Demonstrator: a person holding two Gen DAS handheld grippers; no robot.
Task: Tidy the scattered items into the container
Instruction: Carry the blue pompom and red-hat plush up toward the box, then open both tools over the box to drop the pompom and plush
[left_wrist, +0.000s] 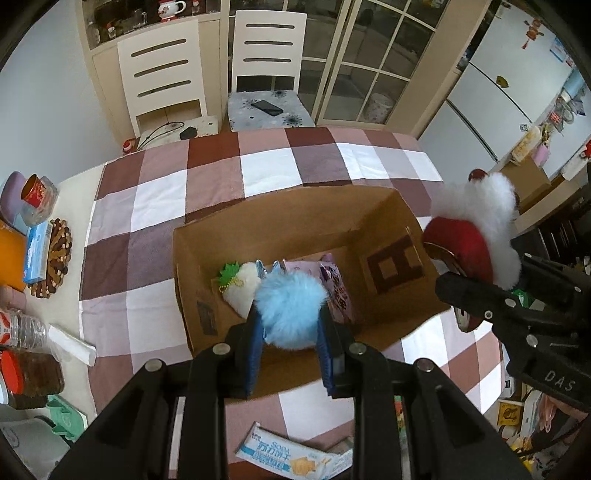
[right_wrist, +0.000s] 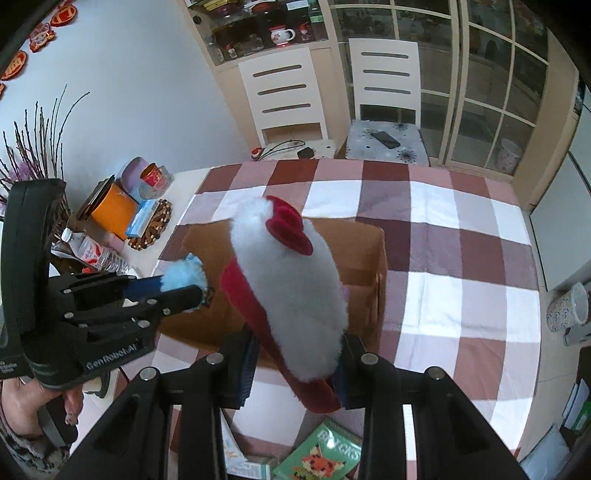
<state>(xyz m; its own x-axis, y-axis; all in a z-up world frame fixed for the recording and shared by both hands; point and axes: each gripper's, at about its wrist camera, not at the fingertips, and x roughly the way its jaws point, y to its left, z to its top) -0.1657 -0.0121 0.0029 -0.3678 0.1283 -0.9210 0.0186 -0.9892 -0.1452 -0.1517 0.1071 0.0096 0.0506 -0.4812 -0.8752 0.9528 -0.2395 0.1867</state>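
An open cardboard box stands on the checked tablecloth; it also shows in the right wrist view. Inside lie a white strawberry-shaped plush and purple snack packets. My left gripper is shut on a fluffy light-blue pompom, held over the box's near side; the pompom also shows in the right wrist view. My right gripper is shut on a red and white furry Santa hat, held above the box's near right corner; the hat also shows in the left wrist view.
A soda cracker packet lies on the cloth near me. A green box lies at the near edge. Jars, bottles, a blue box and a wooden trivet crowd the table's left side. Two white chairs stand behind the table.
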